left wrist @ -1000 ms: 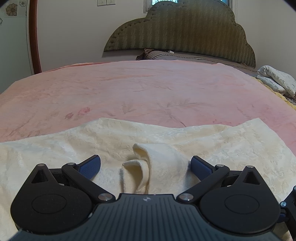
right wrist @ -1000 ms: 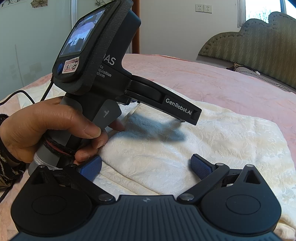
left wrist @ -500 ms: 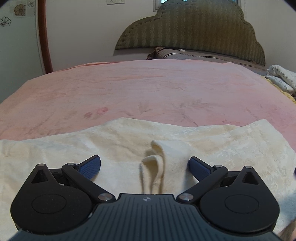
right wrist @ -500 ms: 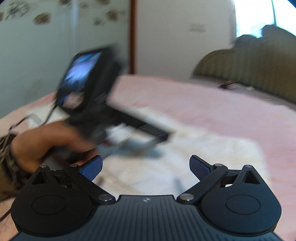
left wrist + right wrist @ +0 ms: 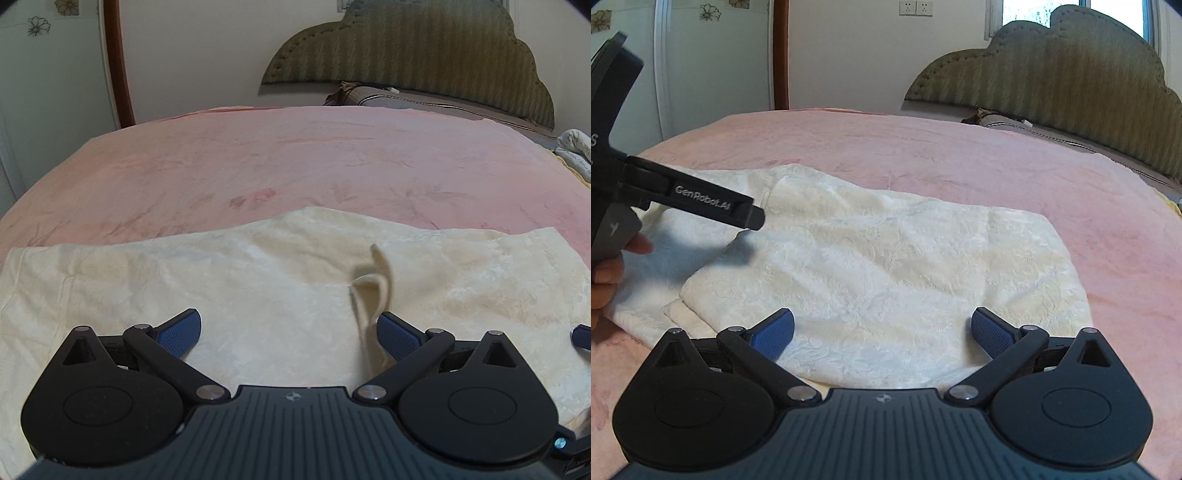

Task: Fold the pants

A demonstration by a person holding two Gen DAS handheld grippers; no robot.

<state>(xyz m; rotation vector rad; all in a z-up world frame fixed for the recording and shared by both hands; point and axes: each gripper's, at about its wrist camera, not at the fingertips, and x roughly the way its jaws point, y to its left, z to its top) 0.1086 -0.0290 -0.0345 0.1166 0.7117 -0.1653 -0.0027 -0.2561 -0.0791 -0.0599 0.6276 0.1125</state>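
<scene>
Pink bedspread (image 5: 295, 155) fills both my views, running back to a padded green headboard (image 5: 1052, 70) against a pale wall. Cream pants (image 5: 886, 266) lie folded and fairly flat near the front edge of the bed. I see my left gripper (image 5: 289, 330) low over the cloth with its blue fingers (image 5: 183, 330) spread wide and holding nothing; a small upright tuft of the fabric (image 5: 373, 280) stands just inside the right-hand finger. My right gripper (image 5: 882, 328) hovers over the near edge of the pants, fingers likewise released and wide apart. From the right wrist camera, the left tool points level across the pants, and the hand (image 5: 607, 273) wrapped around its handle sits at the far left edge.
</scene>
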